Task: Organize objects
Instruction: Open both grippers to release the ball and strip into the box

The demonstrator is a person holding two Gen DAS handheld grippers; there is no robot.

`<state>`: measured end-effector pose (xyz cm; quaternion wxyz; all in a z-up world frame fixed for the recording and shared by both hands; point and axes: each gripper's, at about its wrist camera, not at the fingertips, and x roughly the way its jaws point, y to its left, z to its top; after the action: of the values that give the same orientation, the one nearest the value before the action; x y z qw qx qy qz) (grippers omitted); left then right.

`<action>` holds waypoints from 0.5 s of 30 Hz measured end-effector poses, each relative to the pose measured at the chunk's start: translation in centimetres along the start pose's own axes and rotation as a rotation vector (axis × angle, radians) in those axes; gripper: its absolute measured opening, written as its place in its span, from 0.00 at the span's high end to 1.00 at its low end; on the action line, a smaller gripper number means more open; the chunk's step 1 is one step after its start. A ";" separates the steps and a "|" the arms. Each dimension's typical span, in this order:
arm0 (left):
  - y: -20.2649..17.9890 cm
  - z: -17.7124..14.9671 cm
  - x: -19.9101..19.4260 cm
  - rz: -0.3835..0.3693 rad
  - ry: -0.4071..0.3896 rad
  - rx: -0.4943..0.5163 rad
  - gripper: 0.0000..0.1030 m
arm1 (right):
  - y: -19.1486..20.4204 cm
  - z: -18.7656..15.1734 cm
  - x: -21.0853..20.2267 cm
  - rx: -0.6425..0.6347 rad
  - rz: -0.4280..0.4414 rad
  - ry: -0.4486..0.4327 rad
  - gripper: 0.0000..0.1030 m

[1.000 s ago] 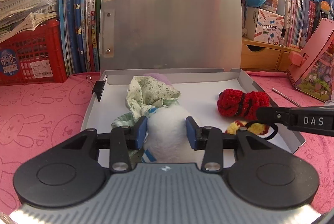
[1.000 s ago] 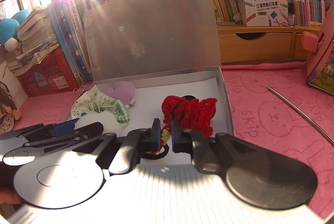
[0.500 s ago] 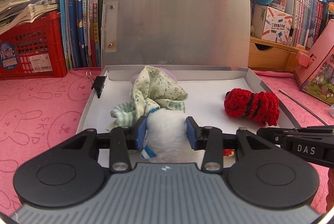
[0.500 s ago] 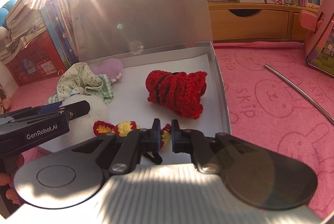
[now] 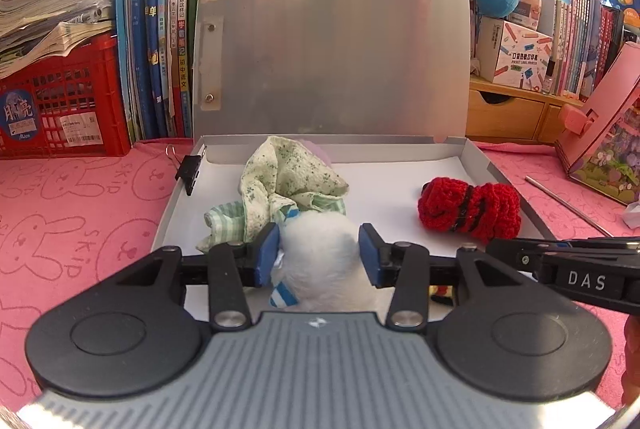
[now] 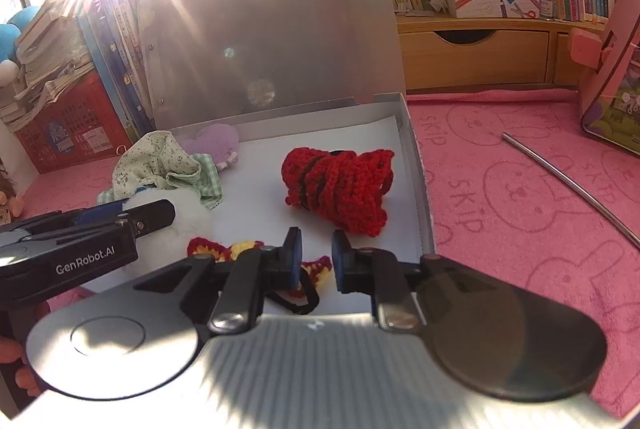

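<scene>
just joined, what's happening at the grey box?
A person with handheld tongs in each hand is putting small soft items into the open grey box on the pink cloth. The left tongs are opening around a white plush toy that sits in the box; its sides look clear of the pads. The right tongs are opening above a red and yellow crochet piece lying on the box floor. A red crochet piece and a floral cloth also lie inside.
</scene>
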<state>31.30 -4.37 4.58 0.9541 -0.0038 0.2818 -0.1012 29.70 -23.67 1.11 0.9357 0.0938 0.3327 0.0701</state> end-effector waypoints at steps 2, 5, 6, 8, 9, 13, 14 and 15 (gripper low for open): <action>-0.1 0.1 -0.7 -0.021 -0.008 -0.004 0.35 | 0.0 0.1 -0.4 -0.004 -0.001 -0.014 0.59; -0.4 0.3 -1.8 -0.039 -0.023 -0.002 0.28 | 0.0 0.2 -1.1 -0.002 0.000 -0.034 0.48; -0.5 0.3 -2.2 -0.039 -0.030 -0.001 0.24 | -0.1 0.1 -1.5 -0.001 0.004 -0.041 0.45; -0.7 0.3 -3.1 -0.038 -0.048 0.004 0.20 | -0.1 0.1 -2.1 -0.005 0.004 -0.052 0.42; -0.7 0.3 -3.5 -0.039 -0.060 0.009 0.18 | -0.1 0.0 -2.4 -0.010 0.000 -0.058 0.40; -0.7 0.0 -5.5 -0.030 -0.080 0.022 0.16 | -0.1 -0.3 -4.3 -0.038 0.002 -0.088 0.32; -0.7 -0.1 -6.0 -0.026 -0.083 0.025 0.15 | -0.1 -0.4 -4.6 -0.040 0.008 -0.091 0.31; -0.7 -0.2 -6.6 -0.022 -0.088 0.029 0.14 | -0.2 -0.6 -5.2 -0.040 0.014 -0.094 0.28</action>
<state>25.60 -3.74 7.97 0.9643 0.0023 0.2382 -0.1156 25.35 -24.84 3.81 0.9516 0.0806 0.2860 0.0789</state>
